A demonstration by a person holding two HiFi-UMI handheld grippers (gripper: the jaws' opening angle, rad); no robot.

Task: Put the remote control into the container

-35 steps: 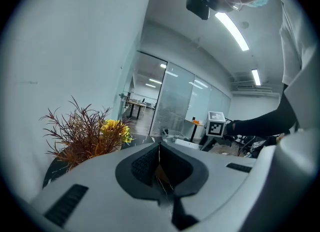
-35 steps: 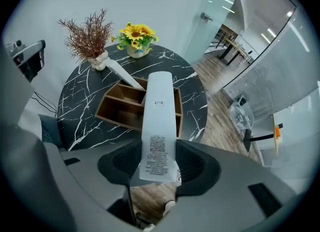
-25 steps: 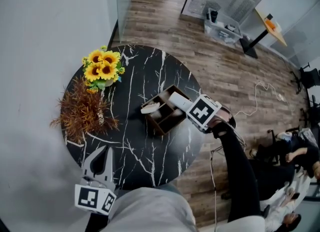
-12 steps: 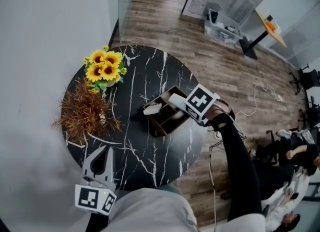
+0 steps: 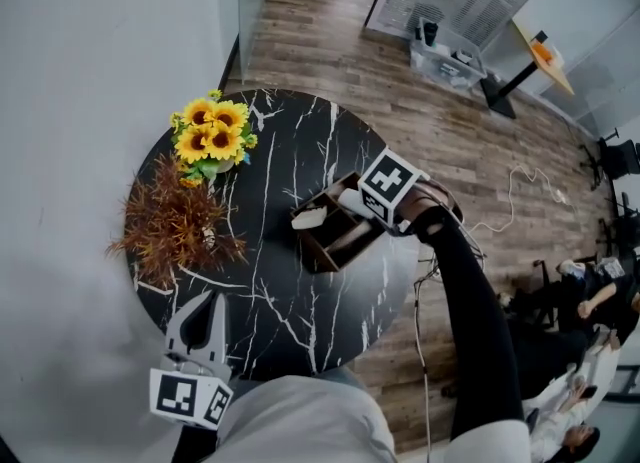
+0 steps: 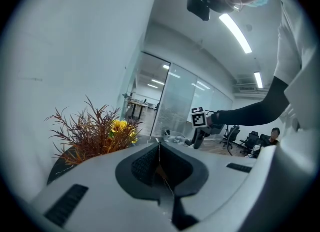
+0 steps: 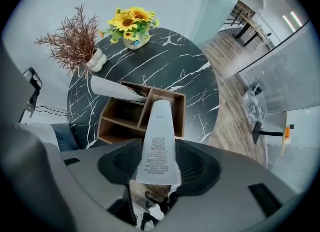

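I held one remote control (image 7: 160, 126) clamped in the right gripper (image 7: 161, 163), its tip over the single wooden container (image 7: 116, 121) on the tabletop (image 7: 172, 63). A second white remote (image 7: 116, 88) leaned on that container's far rim. The left gripper (image 6: 159, 166) was closed, empty, well apart from the container.

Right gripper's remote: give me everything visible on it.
The remote is a long, slim, light grey bar, plastic by the look. The face in view carries a square code, small print and a small mark near the far end. The right gripper clamps its near end; the tip reaches over the right compartment of the wooden container. Contact with the wood cannot be told.
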